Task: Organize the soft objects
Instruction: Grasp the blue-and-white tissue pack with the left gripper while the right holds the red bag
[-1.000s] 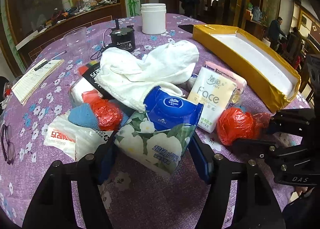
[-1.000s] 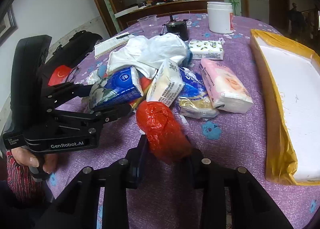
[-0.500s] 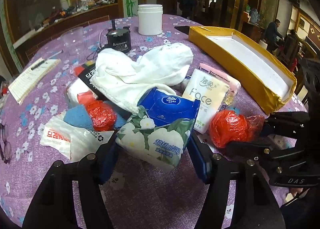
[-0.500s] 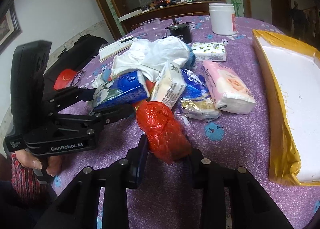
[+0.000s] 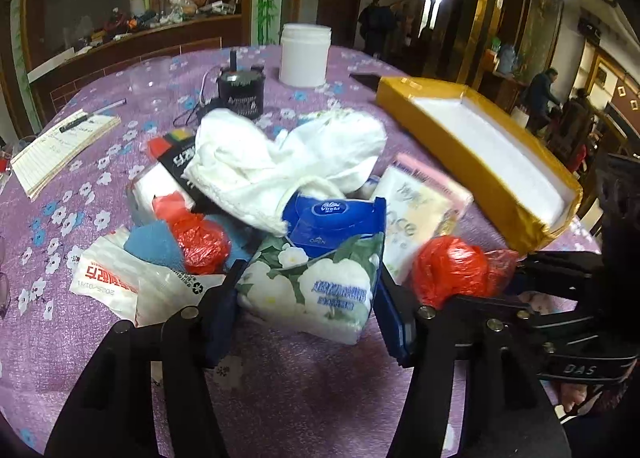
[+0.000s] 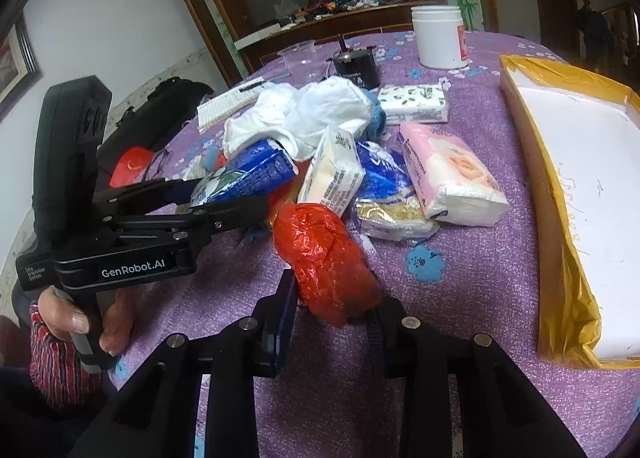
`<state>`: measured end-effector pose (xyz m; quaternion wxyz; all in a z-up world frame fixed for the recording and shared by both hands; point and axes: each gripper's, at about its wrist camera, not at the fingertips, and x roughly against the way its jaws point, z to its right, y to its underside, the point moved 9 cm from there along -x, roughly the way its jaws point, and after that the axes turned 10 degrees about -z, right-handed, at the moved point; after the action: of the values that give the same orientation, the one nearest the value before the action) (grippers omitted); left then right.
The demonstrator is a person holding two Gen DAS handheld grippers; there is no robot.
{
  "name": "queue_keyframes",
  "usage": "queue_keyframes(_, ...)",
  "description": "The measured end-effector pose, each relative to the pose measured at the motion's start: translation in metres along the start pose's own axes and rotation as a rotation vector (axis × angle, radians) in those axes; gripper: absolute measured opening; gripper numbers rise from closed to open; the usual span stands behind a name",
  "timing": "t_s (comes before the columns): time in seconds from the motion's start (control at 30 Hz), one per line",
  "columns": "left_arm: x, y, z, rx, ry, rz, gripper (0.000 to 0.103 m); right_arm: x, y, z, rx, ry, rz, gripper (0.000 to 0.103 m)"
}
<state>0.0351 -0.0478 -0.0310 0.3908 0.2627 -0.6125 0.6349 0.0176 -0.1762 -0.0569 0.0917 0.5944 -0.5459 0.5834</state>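
My left gripper [image 5: 306,298] is shut on a blue and white floral tissue pack [image 5: 316,270], held above the purple tablecloth; it also shows in the right wrist view [image 6: 244,178]. My right gripper [image 6: 332,310] is shut on a red plastic bag bundle [image 6: 324,258], which shows at the right of the left wrist view [image 5: 452,270]. Behind them lies a pile: a white cloth [image 5: 288,154], a "Face" tissue pack [image 5: 412,214], a pink tissue pack [image 6: 448,174], a second red bag [image 5: 200,242]. A yellow box with a white inside [image 6: 560,218] stands to the right.
A white jar [image 5: 306,54], a black device with a cable [image 5: 240,92], a clear cup [image 5: 150,80] and a notepad with a pen [image 5: 60,146] stand at the back. A lemon-print tissue pack [image 6: 414,102] lies behind the pile. People stand in the room beyond.
Both grippers have risen a little with their loads still held. The pile and the box have not moved on the table.
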Motion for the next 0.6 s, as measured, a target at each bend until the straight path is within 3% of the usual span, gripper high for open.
queue_keyframes(0.17,0.018,-0.002,0.019,-0.042,0.029,0.104,0.057,0.007,-0.004,0.001,-0.004,0.0,0.042,0.032)
queue_keyframes(0.47,0.003,0.001,0.02,-0.01,0.078,-0.003,0.058,0.006,-0.006,0.004,-0.02,-0.007,0.038,0.032)
queue_keyframes(0.6,0.0,0.004,0.022,0.001,0.113,-0.036,0.069,0.005,-0.005,0.003,-0.015,-0.006,0.034,0.032)
